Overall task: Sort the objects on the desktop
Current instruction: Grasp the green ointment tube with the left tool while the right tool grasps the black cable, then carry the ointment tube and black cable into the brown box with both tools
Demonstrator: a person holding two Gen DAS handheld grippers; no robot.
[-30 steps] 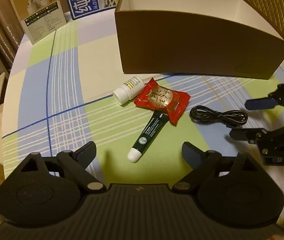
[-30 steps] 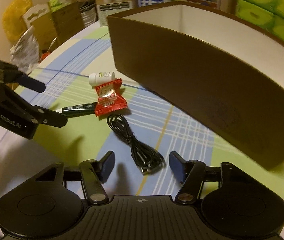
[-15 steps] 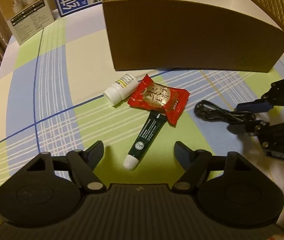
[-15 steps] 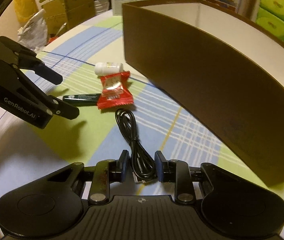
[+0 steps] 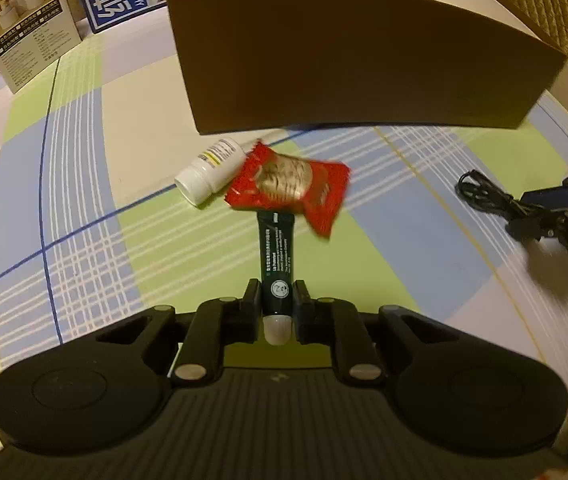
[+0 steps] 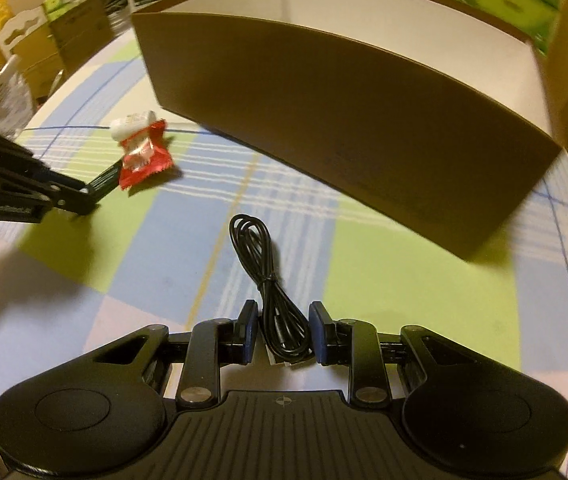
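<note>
Dark green tube (image 5: 277,258) lies on the surface, cap end pinched in left tongs (image 5: 277,306), ready to lift w/ its far end under the red packet (image 5: 290,187). Right tongs (image 6: 282,330) clamp the coiled cable (image 6: 272,292). Both presumably bound for the brown box (image 6: 348,120) just behind.

The red snack packet (image 5: 289,183) hides the dark tube's (image 5: 277,254) far end; its print is blurred.

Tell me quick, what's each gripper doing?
Left gripper: shut on the tube.
Right gripper: shut on the cable.
</note>
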